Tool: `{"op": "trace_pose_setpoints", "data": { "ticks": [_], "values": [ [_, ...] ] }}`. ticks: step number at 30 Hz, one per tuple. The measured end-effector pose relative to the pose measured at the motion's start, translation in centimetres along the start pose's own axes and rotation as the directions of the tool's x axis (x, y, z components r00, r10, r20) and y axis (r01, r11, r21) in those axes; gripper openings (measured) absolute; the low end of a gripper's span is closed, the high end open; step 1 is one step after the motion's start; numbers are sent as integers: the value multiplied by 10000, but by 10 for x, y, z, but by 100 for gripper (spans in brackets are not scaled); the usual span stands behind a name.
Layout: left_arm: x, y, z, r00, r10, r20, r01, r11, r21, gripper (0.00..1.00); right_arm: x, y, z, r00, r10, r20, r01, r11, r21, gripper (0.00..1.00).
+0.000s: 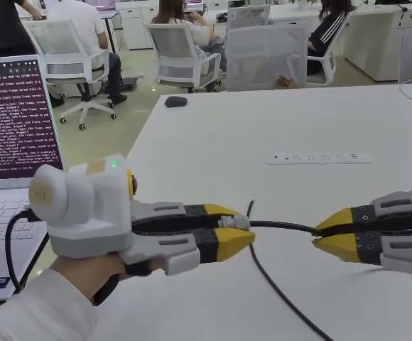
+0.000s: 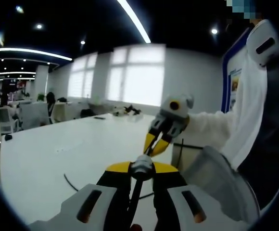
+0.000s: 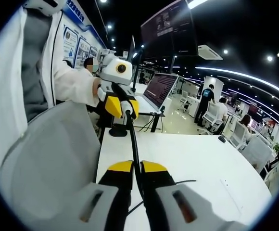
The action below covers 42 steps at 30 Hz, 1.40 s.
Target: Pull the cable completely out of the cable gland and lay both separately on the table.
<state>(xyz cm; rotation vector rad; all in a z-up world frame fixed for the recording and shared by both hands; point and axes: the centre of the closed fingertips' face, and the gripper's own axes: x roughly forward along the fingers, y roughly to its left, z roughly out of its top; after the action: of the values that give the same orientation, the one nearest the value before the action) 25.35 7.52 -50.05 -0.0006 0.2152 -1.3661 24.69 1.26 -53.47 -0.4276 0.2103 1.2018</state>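
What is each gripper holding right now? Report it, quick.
Left gripper: shut on the cable gland.
Right gripper: shut on the cable.

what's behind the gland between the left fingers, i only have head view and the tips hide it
Observer: in the left gripper view the small silver metal cable gland is clamped in the left gripper, and the thin black cable seems to continue behind it between the fingers.
Operator: is the right one on the cable
Observer: yes, the right gripper view shows the right gripper shut on it, cable running on back between its fingers.
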Motion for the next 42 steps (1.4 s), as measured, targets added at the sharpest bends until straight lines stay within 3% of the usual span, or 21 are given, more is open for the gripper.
{"op": "trace_pose_setpoints", "data": {
  "ticks": [8,17,24,28,42],
  "values": [
    [4,-9,-1,9995,-255,-194,261,9992,298,17,4,6,-6,9993,251,-262,-250,9997,12,9],
    [15,-17,-4,9973,-565,-462,589,9968,532,17,13,6,21,9986,419,318,-408,9986,-336,16],
    [20,-20,-4,9964,-702,-477,727,9960,519,17,24,16,29,9958,823,397,-795,9945,-680,14],
    [20,-20,-4,9966,-686,-451,708,9964,473,17,28,21,29,9937,1062,352,-1030,9911,-838,7],
    [21,-17,-4,9970,-686,-361,700,9968,387,17,29,19,26,9941,1028,346,-999,9920,-776,6]
  ]
}}
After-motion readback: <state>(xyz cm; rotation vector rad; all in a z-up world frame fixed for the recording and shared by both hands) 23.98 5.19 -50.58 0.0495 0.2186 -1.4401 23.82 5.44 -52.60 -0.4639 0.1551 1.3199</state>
